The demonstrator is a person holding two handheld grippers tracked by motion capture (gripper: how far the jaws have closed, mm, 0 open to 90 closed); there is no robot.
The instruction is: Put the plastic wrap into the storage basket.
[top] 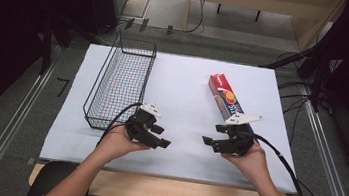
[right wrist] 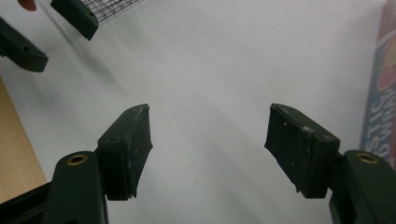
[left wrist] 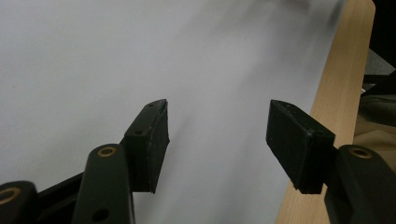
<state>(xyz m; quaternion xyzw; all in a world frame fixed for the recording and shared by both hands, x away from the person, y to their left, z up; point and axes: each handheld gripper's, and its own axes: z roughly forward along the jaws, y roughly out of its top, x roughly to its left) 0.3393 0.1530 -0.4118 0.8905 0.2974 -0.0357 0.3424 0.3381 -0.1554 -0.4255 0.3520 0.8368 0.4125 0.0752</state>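
white paper covers the table (top: 177, 143); left to right: black wire basket (top: 120, 81), left gripper (top: 160, 136) with jaws apart and empty, right gripper (top: 210, 135) likewise, beside the red printed carton (top: 225, 96). both hands held low, jaws facing inward. best square the right jaws across the carton's narrow width

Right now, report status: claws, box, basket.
Left claw open, empty, over white sheet. Right claw open, empty, just short of toothpaste box. Wire basket at left. Nothing between the right claw and the box.
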